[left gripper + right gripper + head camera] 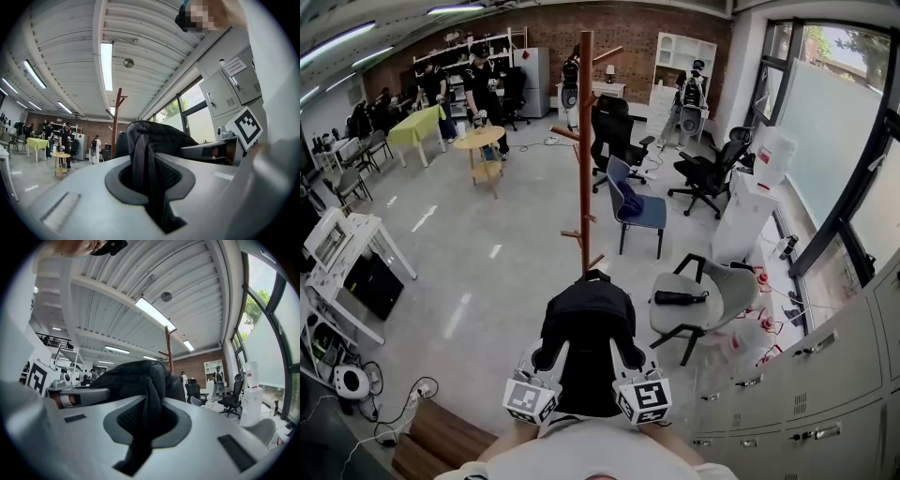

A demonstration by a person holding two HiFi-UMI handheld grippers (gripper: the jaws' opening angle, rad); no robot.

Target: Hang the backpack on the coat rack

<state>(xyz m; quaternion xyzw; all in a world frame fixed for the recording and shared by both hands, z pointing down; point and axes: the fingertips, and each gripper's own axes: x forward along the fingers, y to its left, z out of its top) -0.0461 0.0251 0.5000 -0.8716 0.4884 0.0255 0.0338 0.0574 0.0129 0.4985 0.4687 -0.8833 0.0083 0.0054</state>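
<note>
You are clamping left gripper (pixel 547 358) and right gripper (pixel 628 356) on the black fabric backpack (pixel 589 323) between them, probably steadying it for the brown wooden coat rack (pixel 585 141) ahead.

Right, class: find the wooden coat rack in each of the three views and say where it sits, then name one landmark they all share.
Head view: the coat rack stands upright at centre, beyond the backpack.
Left gripper view: left of centre, rising behind the backpack.
Right gripper view: just right of centre, above the backpack.
Shared landmark: the black backpack, in front of the rack throughout.
</note>
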